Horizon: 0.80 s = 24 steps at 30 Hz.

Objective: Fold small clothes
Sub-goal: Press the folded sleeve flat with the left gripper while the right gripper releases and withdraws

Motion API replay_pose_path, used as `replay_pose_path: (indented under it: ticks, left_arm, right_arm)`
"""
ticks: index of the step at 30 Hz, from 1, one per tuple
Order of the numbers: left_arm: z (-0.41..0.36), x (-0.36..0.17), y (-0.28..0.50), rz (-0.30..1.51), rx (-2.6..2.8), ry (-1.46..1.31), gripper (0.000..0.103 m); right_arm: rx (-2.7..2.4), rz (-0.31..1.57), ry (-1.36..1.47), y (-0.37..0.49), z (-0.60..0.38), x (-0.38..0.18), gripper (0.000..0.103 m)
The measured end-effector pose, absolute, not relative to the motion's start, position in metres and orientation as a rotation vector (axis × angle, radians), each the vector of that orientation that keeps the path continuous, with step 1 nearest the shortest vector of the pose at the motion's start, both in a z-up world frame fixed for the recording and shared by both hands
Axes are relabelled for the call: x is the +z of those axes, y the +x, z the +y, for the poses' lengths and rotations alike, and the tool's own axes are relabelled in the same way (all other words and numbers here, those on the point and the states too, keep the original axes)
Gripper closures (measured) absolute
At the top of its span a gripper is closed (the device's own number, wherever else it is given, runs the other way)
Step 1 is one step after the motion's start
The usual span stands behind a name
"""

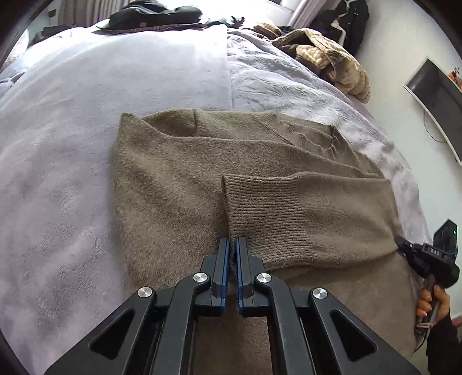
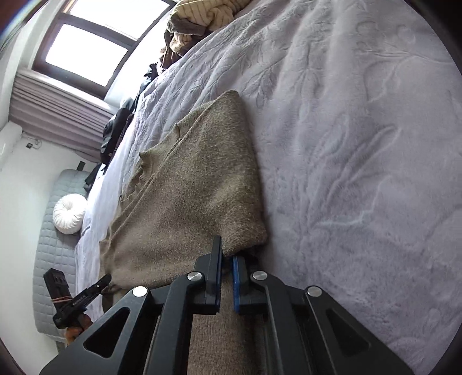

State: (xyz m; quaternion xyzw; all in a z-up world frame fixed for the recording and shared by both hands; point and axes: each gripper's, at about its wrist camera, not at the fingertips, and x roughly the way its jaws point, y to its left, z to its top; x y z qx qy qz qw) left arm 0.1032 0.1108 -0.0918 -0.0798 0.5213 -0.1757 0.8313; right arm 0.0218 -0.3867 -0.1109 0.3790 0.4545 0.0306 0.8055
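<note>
A taupe knit sweater [image 1: 179, 161] lies on a lilac bedspread [image 1: 57, 144], with one sleeve folded across its body so the ribbed cuff [image 1: 260, 207] faces me. My left gripper [image 1: 231, 245] is shut on the cuff's near corner. In the right wrist view the same sweater [image 2: 190, 196] lies partly folded, and my right gripper [image 2: 227, 256] is shut on its near folded edge. The right gripper also shows in the left wrist view [image 1: 404, 245] at the sweater's right edge. The left gripper shows in the right wrist view [image 2: 101, 281] at the lower left.
A pile of striped beige clothes [image 1: 326, 57] lies at the far right of the bed, dark clothes [image 1: 150, 14] at the far end. A wall-mounted screen [image 1: 436, 98] hangs at right. A bench with a white round cushion [image 2: 69, 213] stands under the window [image 2: 92, 49].
</note>
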Motion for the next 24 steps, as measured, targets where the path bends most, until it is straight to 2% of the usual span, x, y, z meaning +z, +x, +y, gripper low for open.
replay_pose_path:
  ticks: [3,5,8,10,12,16,18,24]
  left_arm:
    - [0.113,-0.084,0.094,1.079,-0.32,-0.119,0.096]
    - [0.119,-0.08,0.089,1.066,-0.305,-0.11,0.096]
    - [0.127,-0.071,0.085,1.042,-0.284,-0.119,0.096]
    - [0.128,-0.065,0.085,1.02,-0.28,-0.122,0.096]
    - [0.124,-0.061,0.086,1.009,-0.286,-0.126,0.096]
    - [0.107,-0.058,0.091,1.005,-0.311,-0.141,0.096]
    - [0.097,-0.06,0.092,1.008,-0.312,-0.125,0.096]
    - [0.083,-0.087,0.09,1.045,-0.28,-0.071,0.096]
  right_arm:
    - [0.06,0.969,0.799,0.011,-0.392,-0.104,0.098]
    - [0.019,0.954,0.761,0.001,-0.395,-0.095,0.09]
    - [0.003,0.901,0.746,-0.011,-0.405,-0.084,0.09]
    - [0.008,0.883,0.783,-0.01,-0.415,-0.082,0.086]
    - [0.033,0.886,0.845,-0.001,-0.421,-0.087,0.072]
    - [0.079,0.968,0.931,0.027,-0.416,-0.11,0.072]
    - [0.067,0.999,0.876,0.036,-0.407,-0.108,0.084]
    - [0.012,1.028,0.681,0.038,-0.398,-0.104,0.085]
